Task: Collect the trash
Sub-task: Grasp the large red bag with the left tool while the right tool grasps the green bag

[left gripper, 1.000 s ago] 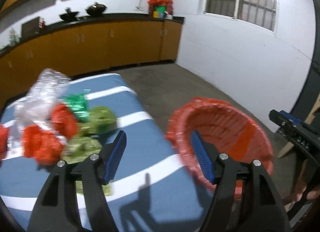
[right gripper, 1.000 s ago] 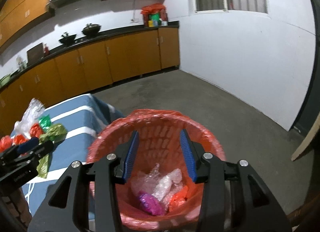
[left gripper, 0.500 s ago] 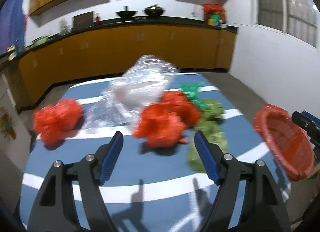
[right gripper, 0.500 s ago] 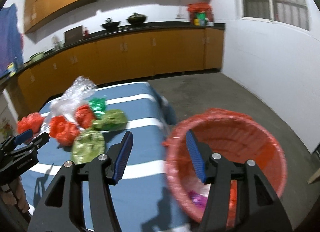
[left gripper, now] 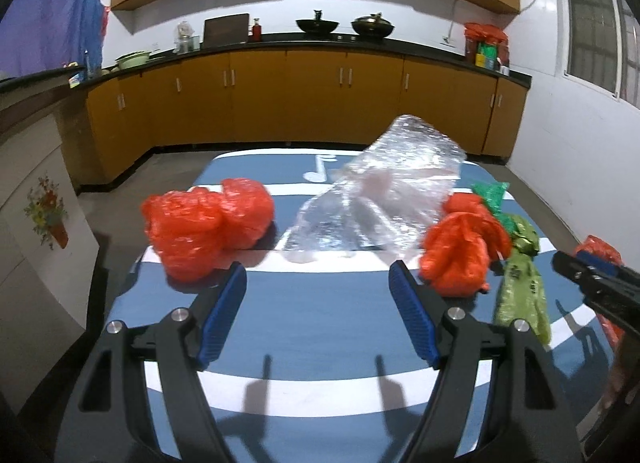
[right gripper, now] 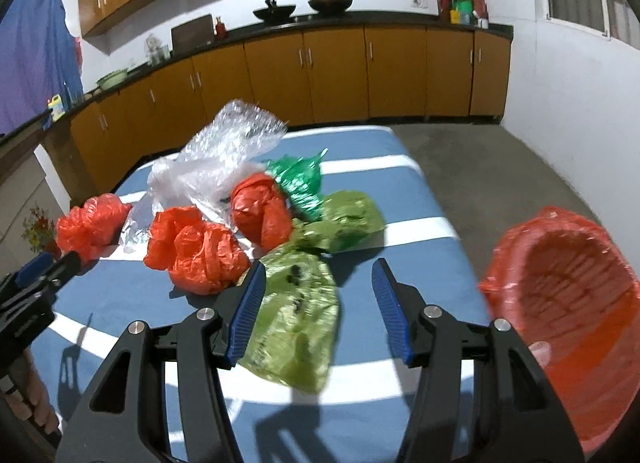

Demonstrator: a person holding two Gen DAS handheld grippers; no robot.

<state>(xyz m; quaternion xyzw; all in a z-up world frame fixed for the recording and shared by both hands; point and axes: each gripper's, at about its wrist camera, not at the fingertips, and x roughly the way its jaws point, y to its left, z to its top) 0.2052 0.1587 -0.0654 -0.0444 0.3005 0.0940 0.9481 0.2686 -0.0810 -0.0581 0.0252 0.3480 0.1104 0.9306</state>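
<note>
Left gripper jaws spread, empty, over bare striped table at frame centre. Red bag near the table's left edge; clear bag centre.

Right gripper jaws spread, empty, above a light-green bag. Red-lined basket lower right, just off the table's right edge; open floor beyond.

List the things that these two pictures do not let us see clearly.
- Red plastic basket: right wrist view, blurred and cut off by the frame edge, so its contents are unclear.
- Light green crumpled plastic bag: right wrist view, its left edge lies behind the right gripper.
- Right gripper: left wrist view, cut off by the edge.
</note>
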